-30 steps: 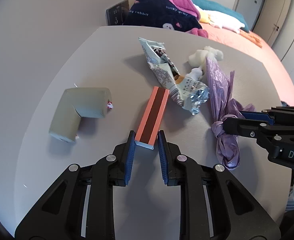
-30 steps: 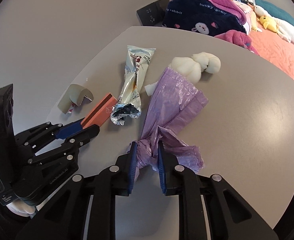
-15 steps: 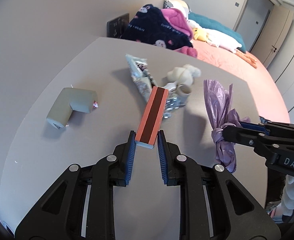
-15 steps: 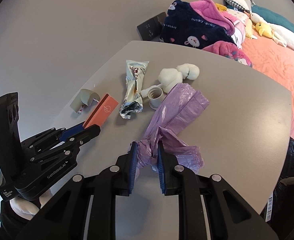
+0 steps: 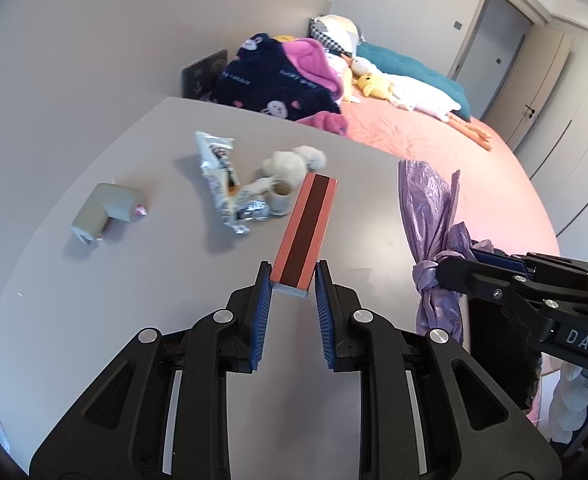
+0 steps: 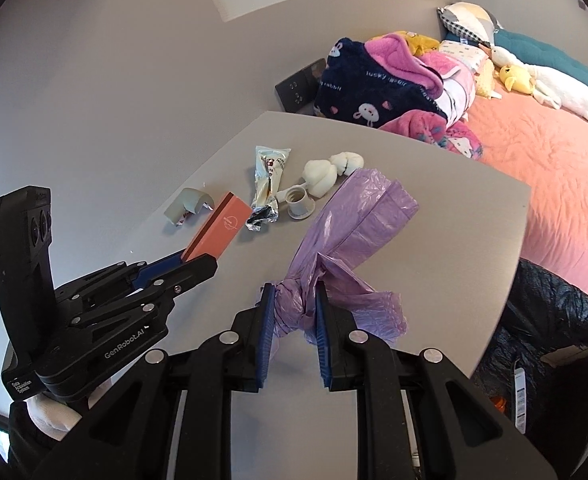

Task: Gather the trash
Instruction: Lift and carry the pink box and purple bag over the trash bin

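My left gripper [image 5: 293,276] is shut on a long orange box [image 5: 305,232] and holds it above the grey table [image 5: 153,280]. It also shows in the right wrist view [image 6: 218,233]. My right gripper [image 6: 291,294] is shut on the knot of a purple plastic bag [image 6: 354,220], lifted off the table; the bag also shows in the left wrist view [image 5: 430,216]. On the table lie a crumpled foil wrapper [image 5: 223,176], a small white cup [image 5: 279,198], white tissue wads [image 5: 289,162] and a grey cardboard piece [image 5: 101,212].
A bed [image 6: 534,136] with pink cover, blankets and soft toys lies beyond the table. A black trash bag [image 6: 550,320] stands past the table's right edge. A dark socket panel [image 6: 298,88] is on the wall.
Both grippers have risen and pulled back from the table, carrying the orange box and the purple bag. The small white cup became visible once the bag lifted.
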{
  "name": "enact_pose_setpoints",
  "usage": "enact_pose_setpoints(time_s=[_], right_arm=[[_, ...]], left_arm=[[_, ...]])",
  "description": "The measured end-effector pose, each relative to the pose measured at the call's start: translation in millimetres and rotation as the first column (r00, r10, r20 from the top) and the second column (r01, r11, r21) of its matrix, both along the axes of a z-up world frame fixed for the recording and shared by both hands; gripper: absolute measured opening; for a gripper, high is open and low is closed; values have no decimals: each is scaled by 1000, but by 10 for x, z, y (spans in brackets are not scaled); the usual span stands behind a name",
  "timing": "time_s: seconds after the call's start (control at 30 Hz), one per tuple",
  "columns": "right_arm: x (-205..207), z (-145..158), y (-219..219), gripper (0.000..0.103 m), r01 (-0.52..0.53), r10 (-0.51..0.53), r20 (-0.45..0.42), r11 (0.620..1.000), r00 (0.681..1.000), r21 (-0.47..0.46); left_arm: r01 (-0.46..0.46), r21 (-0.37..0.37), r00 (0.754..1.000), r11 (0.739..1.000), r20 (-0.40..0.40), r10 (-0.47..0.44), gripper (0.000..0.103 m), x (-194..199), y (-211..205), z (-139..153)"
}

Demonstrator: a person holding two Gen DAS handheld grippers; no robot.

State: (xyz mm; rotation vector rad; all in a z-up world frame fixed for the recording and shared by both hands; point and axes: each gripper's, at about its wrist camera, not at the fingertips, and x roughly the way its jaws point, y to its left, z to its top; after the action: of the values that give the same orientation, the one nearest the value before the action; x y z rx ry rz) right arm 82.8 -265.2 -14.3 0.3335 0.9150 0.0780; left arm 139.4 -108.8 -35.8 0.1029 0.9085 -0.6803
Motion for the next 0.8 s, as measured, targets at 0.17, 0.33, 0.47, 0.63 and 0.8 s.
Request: enact_pose_setpoints(time_s=[0.17,0.33,0.47,0.63,0.8], right_arm=[[-242,110,-140,20,17,-17,22,1000,1000,0],[-476,190,-286,20,43,-43,38,999,998,8],[-631,252,-382,20,57,-57,50,998,997,6],[-808,323,-516,21,84,-84,67,996,994,8],[-954,372,-671,21,122,-123,79,992,989,12]], left_arm=[[25,-10,1000,1000,4,-25,22,-176,-157,70],[57,-24,998,998,3,-57,22,-354,-316,122],[83,-35,997,996,6,-83,22,-482,-445,162],[119,-41,993,992,10,-119,22,-582,-614,200],[159,-46,987,986,14,-159,22,-693,-777,240]])
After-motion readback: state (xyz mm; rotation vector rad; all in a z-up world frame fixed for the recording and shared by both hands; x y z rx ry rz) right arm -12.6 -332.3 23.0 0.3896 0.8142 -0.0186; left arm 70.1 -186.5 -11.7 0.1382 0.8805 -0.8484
